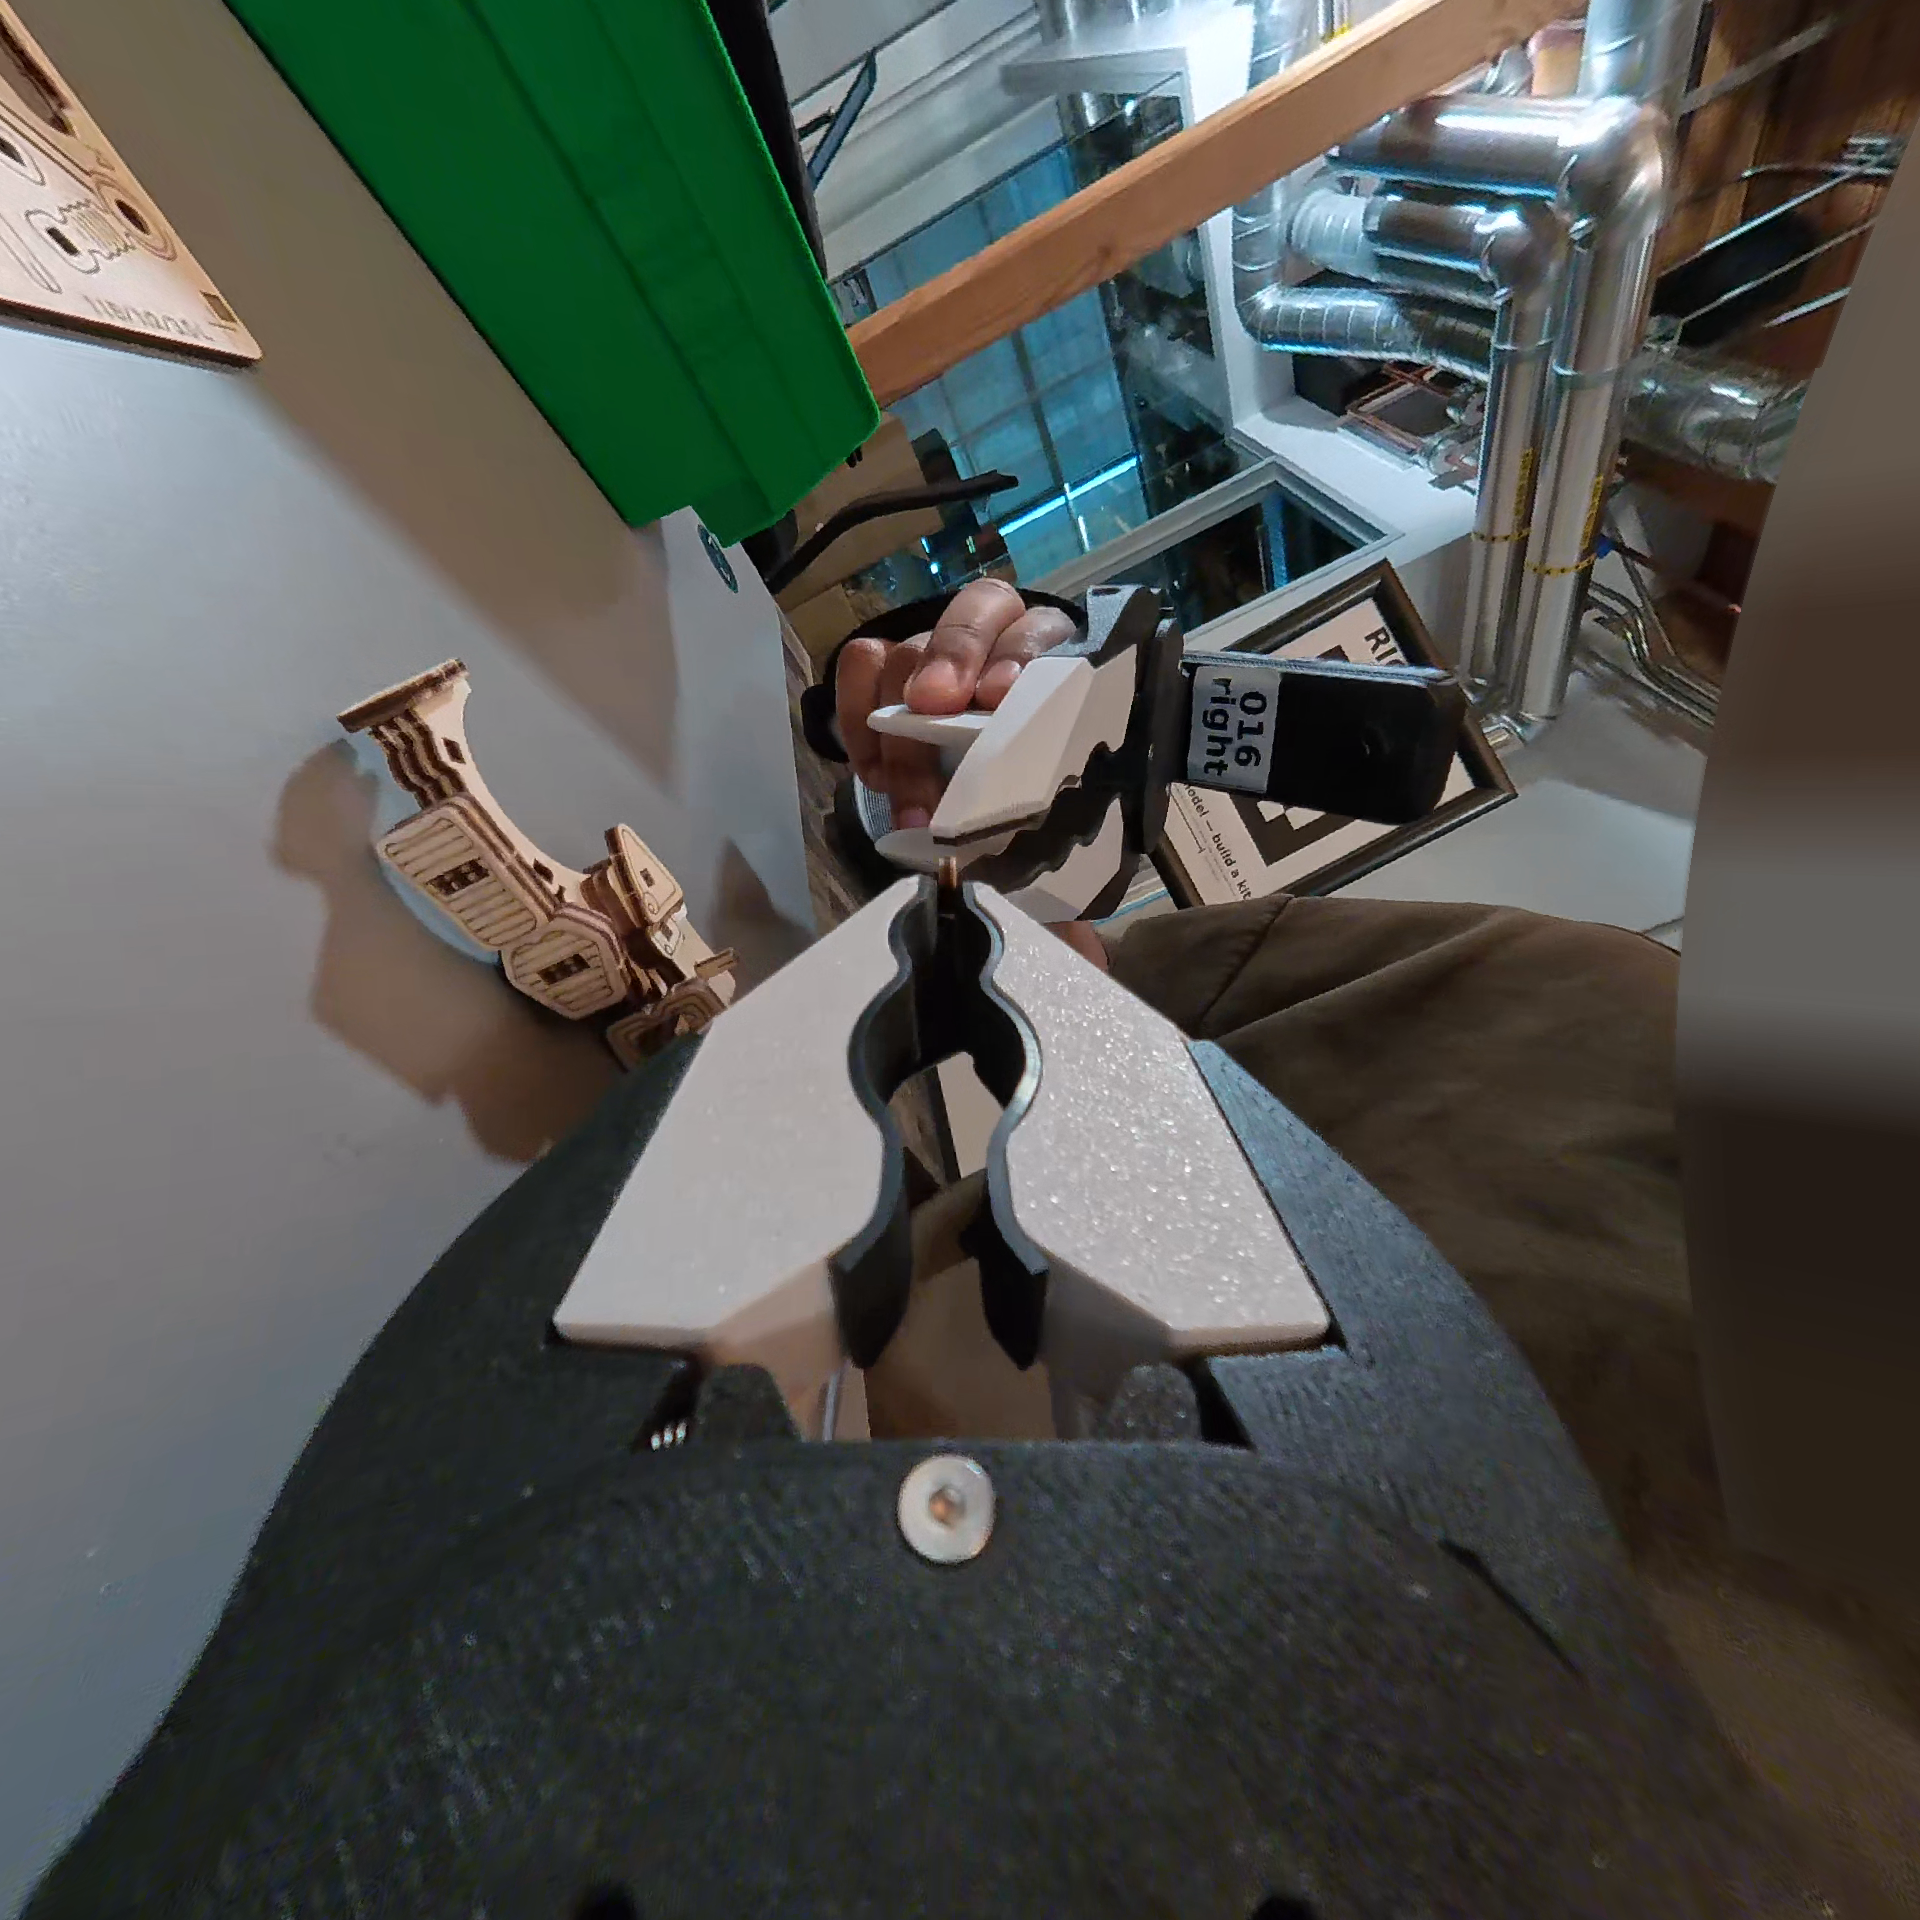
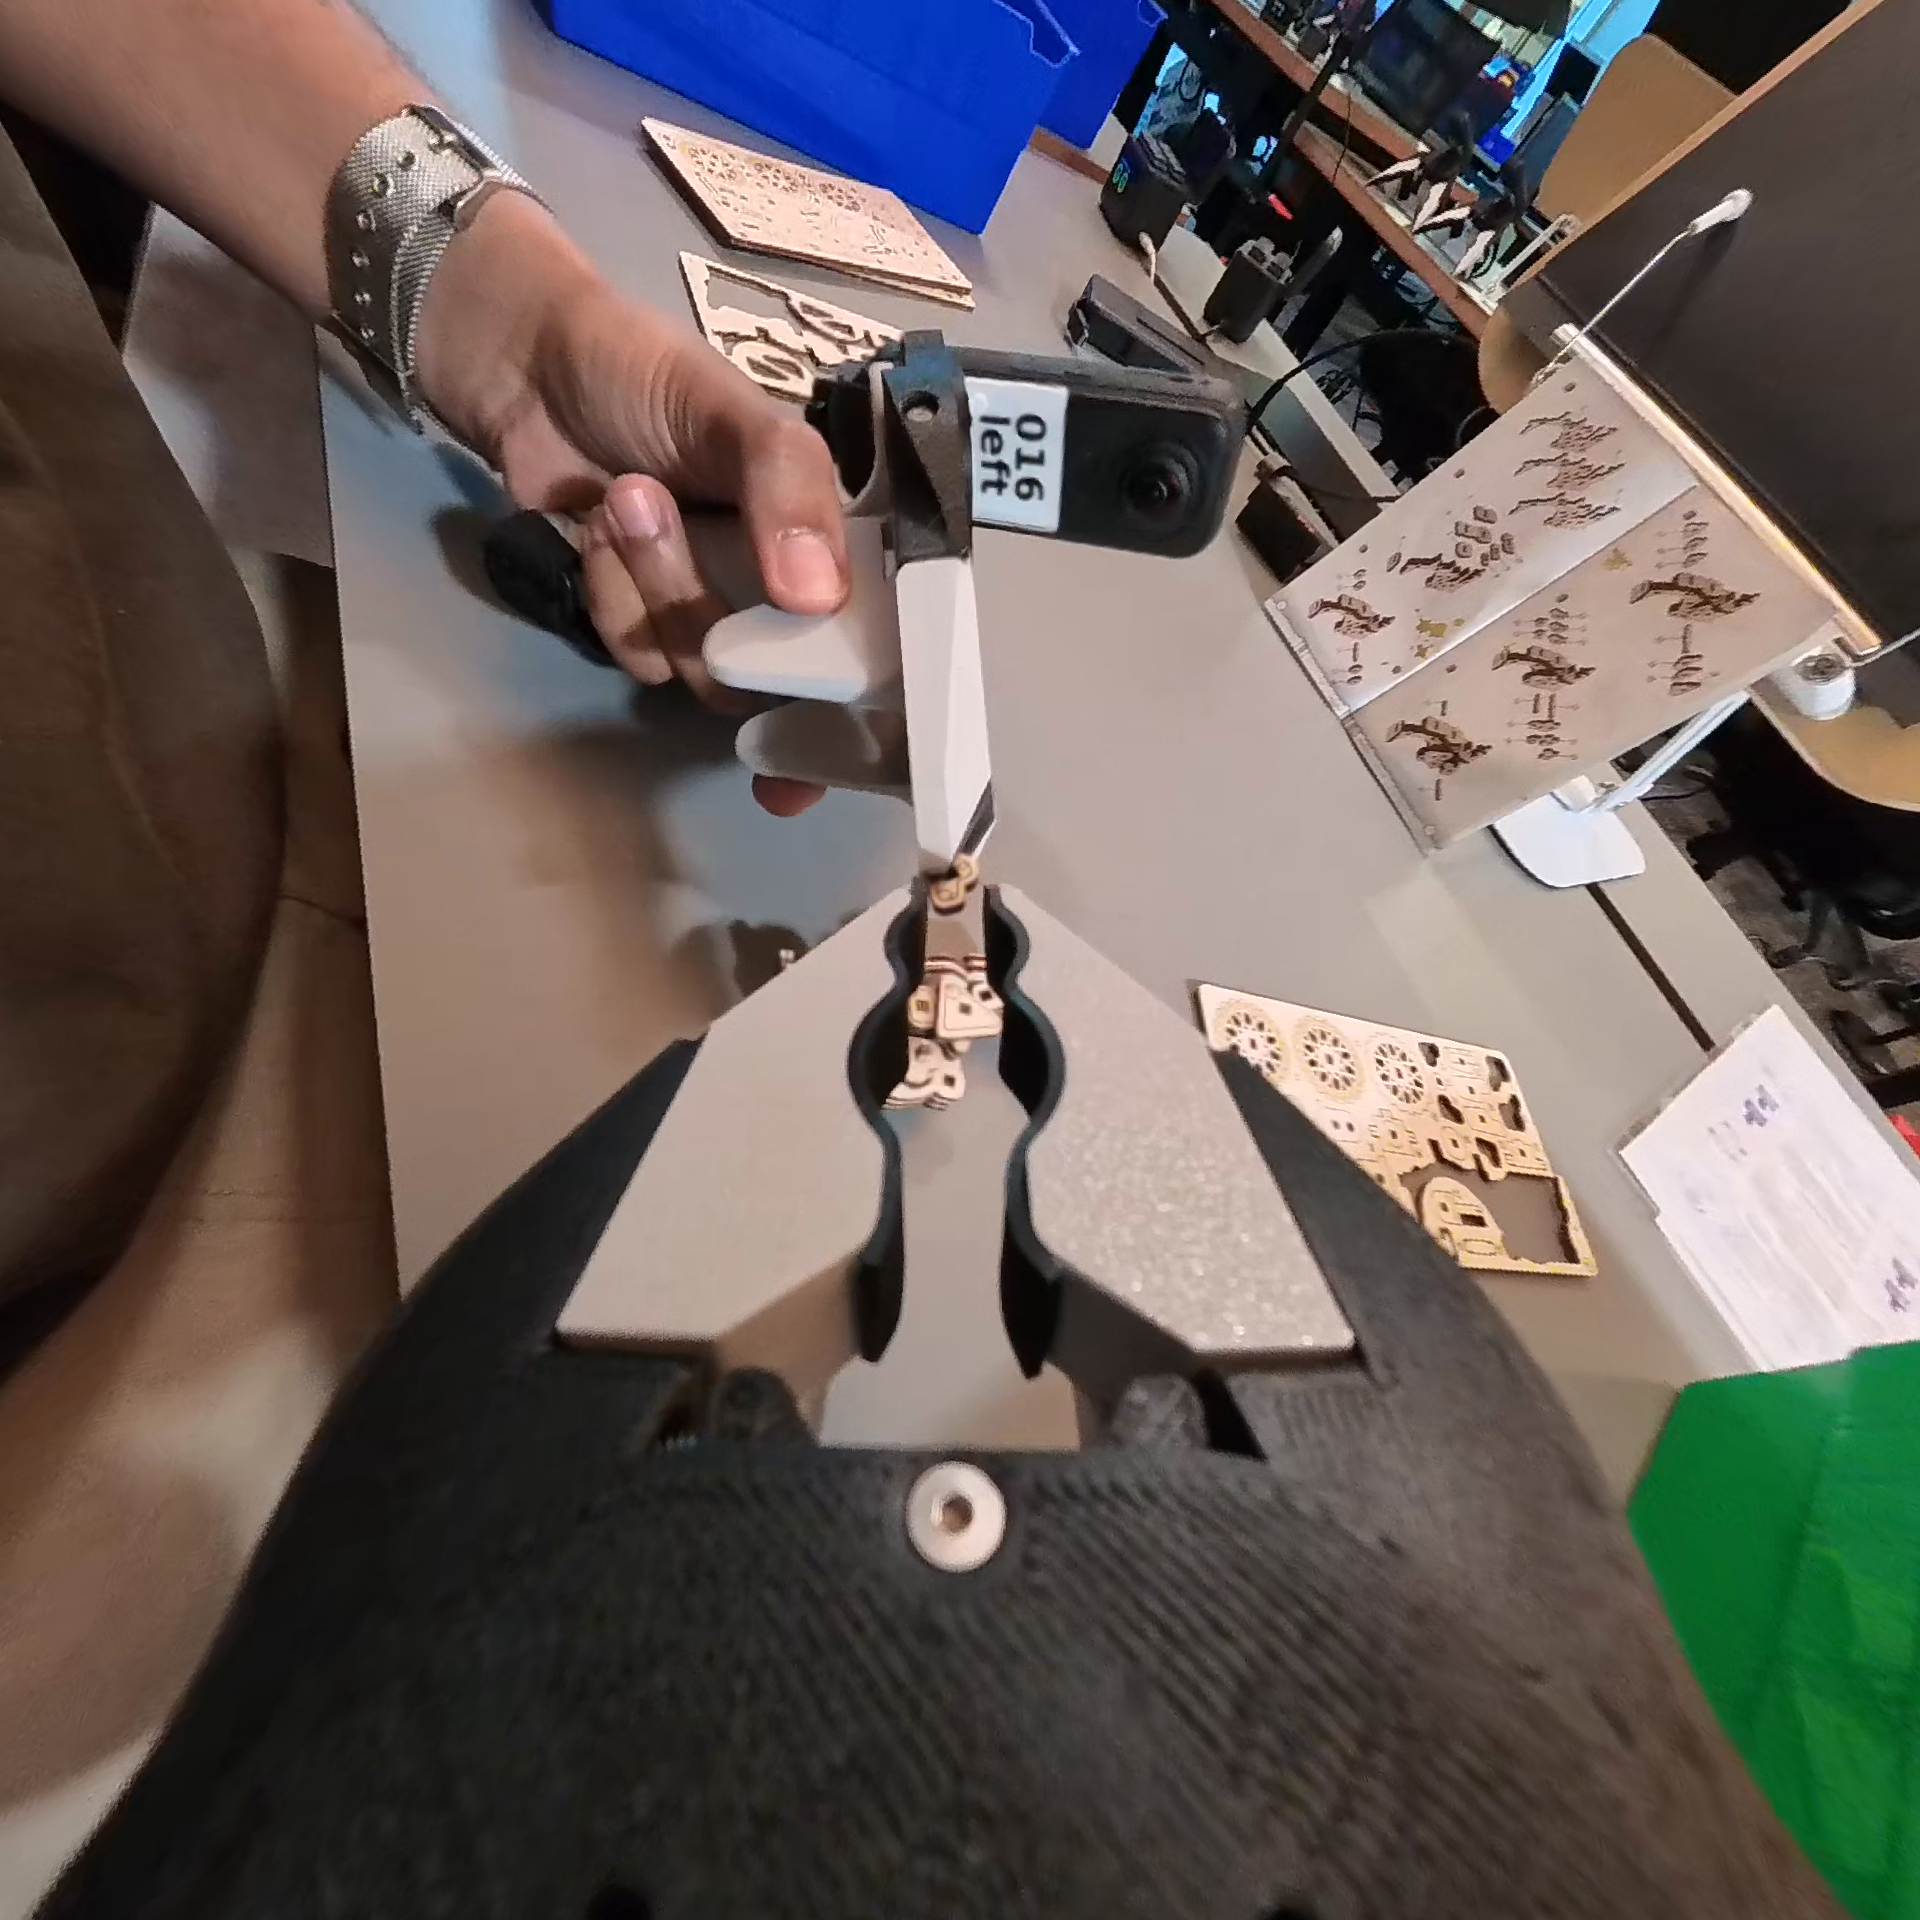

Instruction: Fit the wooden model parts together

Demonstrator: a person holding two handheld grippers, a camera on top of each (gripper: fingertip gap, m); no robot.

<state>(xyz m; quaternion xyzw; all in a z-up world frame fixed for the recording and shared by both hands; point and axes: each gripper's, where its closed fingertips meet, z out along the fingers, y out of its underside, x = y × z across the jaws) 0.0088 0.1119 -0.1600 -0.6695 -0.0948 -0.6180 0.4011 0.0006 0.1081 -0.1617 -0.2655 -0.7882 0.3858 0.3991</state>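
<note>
A small wooden piece (image 2: pixel 951 883) is pinched by the left gripper (image 2: pixel 961 857), tip to tip against the wooden subassembly (image 2: pixel 940 1023) clamped lengthwise in the right gripper (image 2: pixel 948 914).

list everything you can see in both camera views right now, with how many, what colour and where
small wooden piece: 1, pale, pinched between both grippers' tips
wooden model: 1, pale, on the grey table
wooden part sheets: about 5, pale, on table
instruction sheet: 1, white, clipped on stand
green bin: 1, table's edge
blue bin: 1, far end
papers: white, right edge
left gripper: shut
right gripper: shut
hands: 2, one per gripper
</note>
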